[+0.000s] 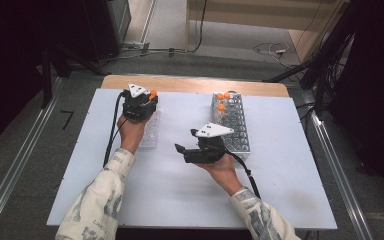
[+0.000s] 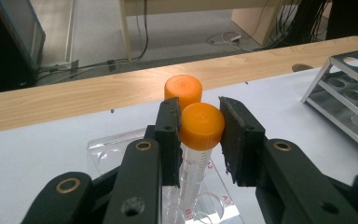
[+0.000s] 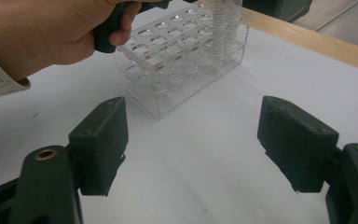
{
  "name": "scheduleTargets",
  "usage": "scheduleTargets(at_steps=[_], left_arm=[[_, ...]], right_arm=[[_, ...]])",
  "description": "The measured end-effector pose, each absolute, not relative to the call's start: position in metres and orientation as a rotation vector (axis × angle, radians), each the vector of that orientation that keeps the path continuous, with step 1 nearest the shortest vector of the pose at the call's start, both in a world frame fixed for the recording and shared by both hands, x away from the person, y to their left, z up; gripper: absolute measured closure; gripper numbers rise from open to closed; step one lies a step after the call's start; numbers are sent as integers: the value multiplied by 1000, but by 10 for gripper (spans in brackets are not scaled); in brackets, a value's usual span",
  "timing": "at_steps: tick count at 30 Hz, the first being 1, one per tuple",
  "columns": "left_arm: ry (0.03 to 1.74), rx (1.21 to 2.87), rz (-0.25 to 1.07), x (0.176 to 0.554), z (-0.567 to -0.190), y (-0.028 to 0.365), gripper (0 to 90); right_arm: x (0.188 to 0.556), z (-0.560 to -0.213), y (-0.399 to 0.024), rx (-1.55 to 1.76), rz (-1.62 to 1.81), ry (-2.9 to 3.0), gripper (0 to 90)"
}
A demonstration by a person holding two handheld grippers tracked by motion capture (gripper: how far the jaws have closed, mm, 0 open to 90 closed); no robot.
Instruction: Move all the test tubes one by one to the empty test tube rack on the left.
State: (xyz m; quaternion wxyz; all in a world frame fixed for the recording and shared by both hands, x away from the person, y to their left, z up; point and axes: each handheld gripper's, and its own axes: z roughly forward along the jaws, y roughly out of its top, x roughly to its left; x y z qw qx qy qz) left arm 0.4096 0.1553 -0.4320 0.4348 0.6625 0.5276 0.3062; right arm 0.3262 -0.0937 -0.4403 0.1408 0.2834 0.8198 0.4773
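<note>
left gripper is clamped on the tube by its orange cap, tube upright over the clear rack, while right gripper sits wide open, empty.

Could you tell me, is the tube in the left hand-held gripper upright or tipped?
Upright: the orange-capped tube stands vertical, cap upward.

A white-topped table with a wooden far edge carries a clear rack and a metal rack.
</note>
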Motion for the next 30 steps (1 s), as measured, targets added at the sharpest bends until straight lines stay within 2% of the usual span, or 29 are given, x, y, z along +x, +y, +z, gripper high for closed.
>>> scheduleTargets(at_steps=[13,18,26,30], left_arm=[[1325,1655,754,409,-432,154,685],[1327,1653,738,409,-432,155,583],[1326,1632,720,400,-427,153,361],[1315,1609,714,387,-428,157,326]], right_arm=[[326,-441,-93,811,1373,2371,230],[326,-441,-93,817,1375,2370,230],[326,-440,-94,823,1381,2360,230],[326,-439,-95,822,1380,2354,230]])
